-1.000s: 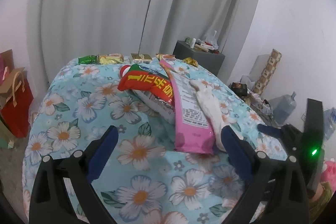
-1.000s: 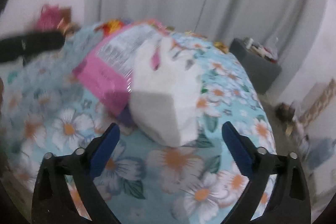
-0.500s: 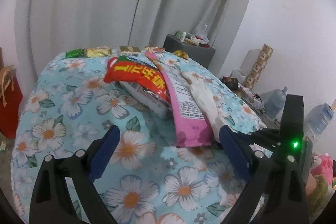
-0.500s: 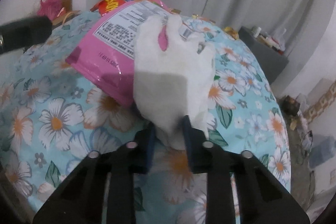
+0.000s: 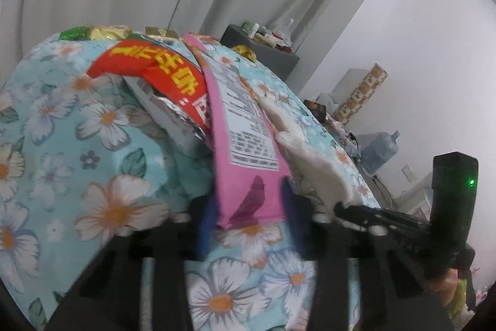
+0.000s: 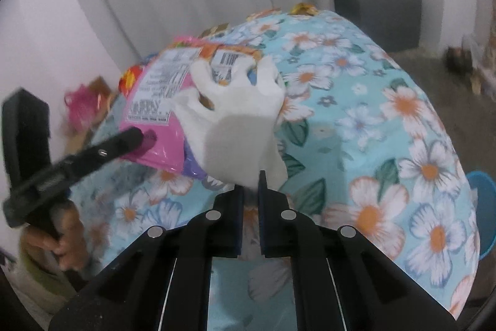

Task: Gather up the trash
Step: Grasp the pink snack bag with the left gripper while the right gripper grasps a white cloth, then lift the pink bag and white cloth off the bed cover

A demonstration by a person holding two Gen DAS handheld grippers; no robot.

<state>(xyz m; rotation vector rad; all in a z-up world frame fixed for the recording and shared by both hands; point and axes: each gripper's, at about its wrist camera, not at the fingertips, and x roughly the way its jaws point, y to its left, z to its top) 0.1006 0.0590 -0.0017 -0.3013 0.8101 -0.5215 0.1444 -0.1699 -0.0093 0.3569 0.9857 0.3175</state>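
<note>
A pink snack wrapper [image 5: 238, 126] lies on the flowered tablecloth [image 5: 102, 176], leaning on a red snack bag [image 5: 155, 67]. My left gripper [image 5: 248, 199] is closing its jaws on the pink wrapper's near end, with both pads against it. In the right wrist view, one of its fingers [image 6: 124, 141] rests on that wrapper [image 6: 155, 101]. A white crumpled tissue [image 6: 235, 120] lies against the wrapper's right side. My right gripper [image 6: 249, 180] is shut on the tissue's near corner. It also shows as a black body [image 5: 452, 191] at the right of the left wrist view.
Small green, gold and yellow wrappers [image 5: 99, 33] line the table's far edge. Behind the table are a grey cabinet [image 6: 378, 14] and a water jug [image 5: 381, 148]. A blue bin [image 6: 480, 207] is at the right edge. A person's hand [image 6: 68, 247] holds the left gripper.
My left gripper moved forward and down to the pink wrapper and its wide jaws closed around the near end. My right gripper shut on the tissue, then rolled and shifted sideways.
</note>
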